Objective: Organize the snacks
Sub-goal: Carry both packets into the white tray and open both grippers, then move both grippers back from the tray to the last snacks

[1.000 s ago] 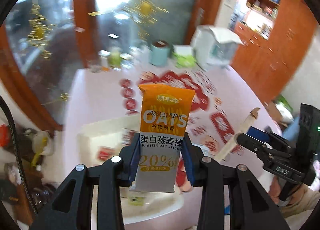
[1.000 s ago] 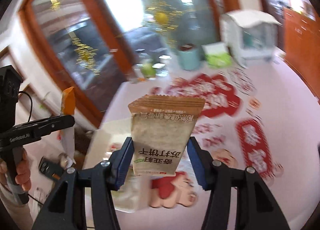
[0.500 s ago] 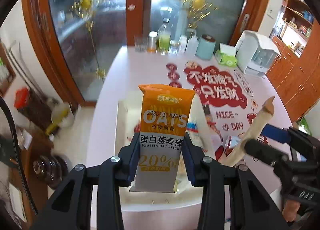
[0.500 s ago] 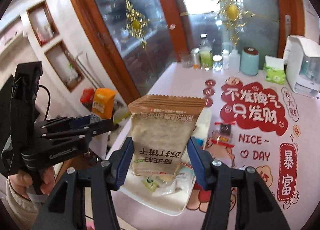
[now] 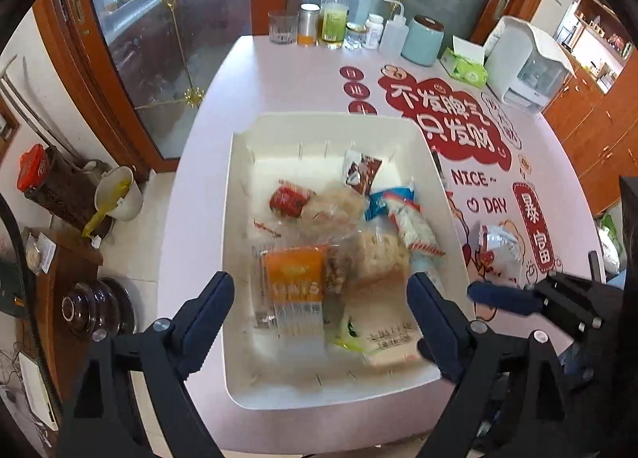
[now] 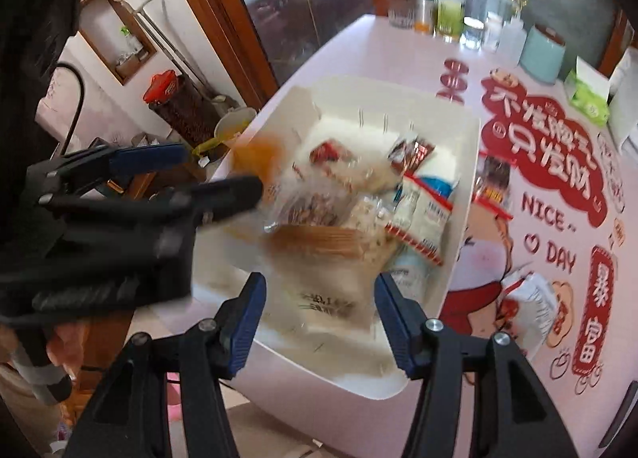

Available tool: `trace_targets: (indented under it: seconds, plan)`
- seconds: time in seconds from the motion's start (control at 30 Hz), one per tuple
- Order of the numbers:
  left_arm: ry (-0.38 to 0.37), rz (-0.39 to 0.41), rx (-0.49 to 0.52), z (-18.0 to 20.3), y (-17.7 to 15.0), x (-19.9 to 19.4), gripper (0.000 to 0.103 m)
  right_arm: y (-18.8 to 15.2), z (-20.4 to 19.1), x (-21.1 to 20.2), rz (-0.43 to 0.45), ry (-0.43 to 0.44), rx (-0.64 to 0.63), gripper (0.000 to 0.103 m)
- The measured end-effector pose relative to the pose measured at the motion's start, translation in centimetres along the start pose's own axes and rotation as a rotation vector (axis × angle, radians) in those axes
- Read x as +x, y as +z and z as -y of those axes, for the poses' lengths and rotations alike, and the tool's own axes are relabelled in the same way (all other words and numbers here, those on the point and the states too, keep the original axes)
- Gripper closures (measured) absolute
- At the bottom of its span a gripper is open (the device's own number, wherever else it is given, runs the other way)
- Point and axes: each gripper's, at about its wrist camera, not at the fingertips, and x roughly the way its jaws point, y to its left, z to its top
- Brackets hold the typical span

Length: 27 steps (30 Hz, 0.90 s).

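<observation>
The left gripper (image 5: 321, 308) is seen opening wide above the white tray (image 5: 239, 194), with nothing pressed between its pads; the orange oat bar (image 5: 294, 278) lies blurred in the tray's near half among other snack packets (image 5: 406, 218). The right gripper (image 6: 319, 310) is opening slightly, and a brown-topped cracker packet (image 6: 323, 278), blurred, is seen between its jaws over the tray's near edge; whether it is gripped cannot be told. One silver packet (image 5: 500, 246) lies on the table (image 5: 303, 79) beside the tray's right edge.
</observation>
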Motion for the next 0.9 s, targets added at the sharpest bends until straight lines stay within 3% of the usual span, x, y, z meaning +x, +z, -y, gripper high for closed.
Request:
trace_targets:
  seconds: [0.17,0.43,0.77,0.9]
  plan:
    - [-0.006,-0.014,-0.014,-0.3,-0.4,0.3,0.015,-0.4,1.8,-0.8,0.043,0.010,0.089,0.038]
    - [-0.005,0.020,0.045,1.8,0.3,-0.5,0.015,-2.4,5.4,-3.3,0.125,0.003,0.162,0.038]
    - [0.044,0.091,0.269,9.4,2.2,-0.8,0.015,-5.4,12.7,-4.7,0.209,-0.150,0.117,0.037]
    - [0.037,0.078,0.304,11.8,3.0,0.3,0.015,-6.1,16.1,-2.2,0.166,-0.235,0.053,0.037]
